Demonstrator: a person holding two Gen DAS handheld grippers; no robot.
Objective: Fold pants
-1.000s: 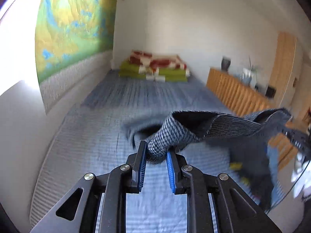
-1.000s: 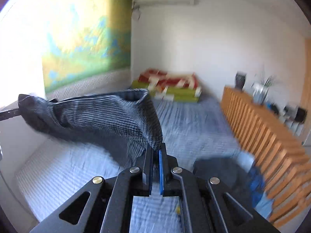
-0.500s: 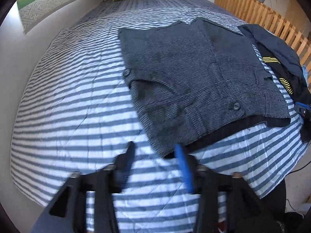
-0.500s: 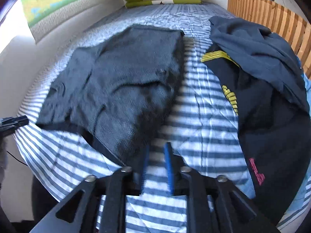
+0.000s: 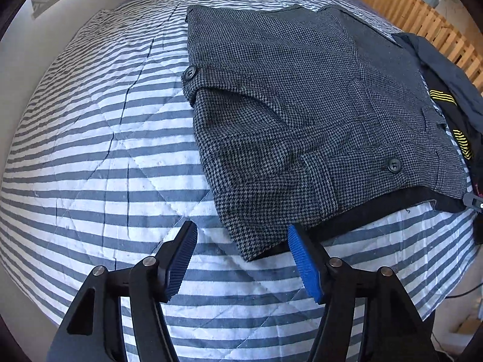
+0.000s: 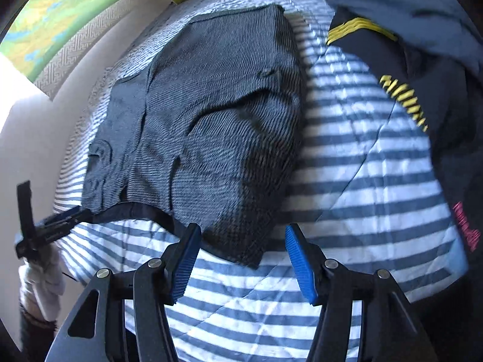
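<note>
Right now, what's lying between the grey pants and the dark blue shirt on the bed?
Only bare striped bedspread separates the pants from the shirt; the right wrist view shows it.

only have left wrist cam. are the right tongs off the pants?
Observer: Yes. The right tongs are opening; the pants corner lies in the gap, pads clear of it.
Operator: dark garment touching the pants?
Observer: No. A strip of striped bedspread shows between the pants and the dark garment.
Operator: left hand in frame there?
Observer: Yes. What looks like a white-gloved left hand shows at the far left edge, beside the bed.
</note>
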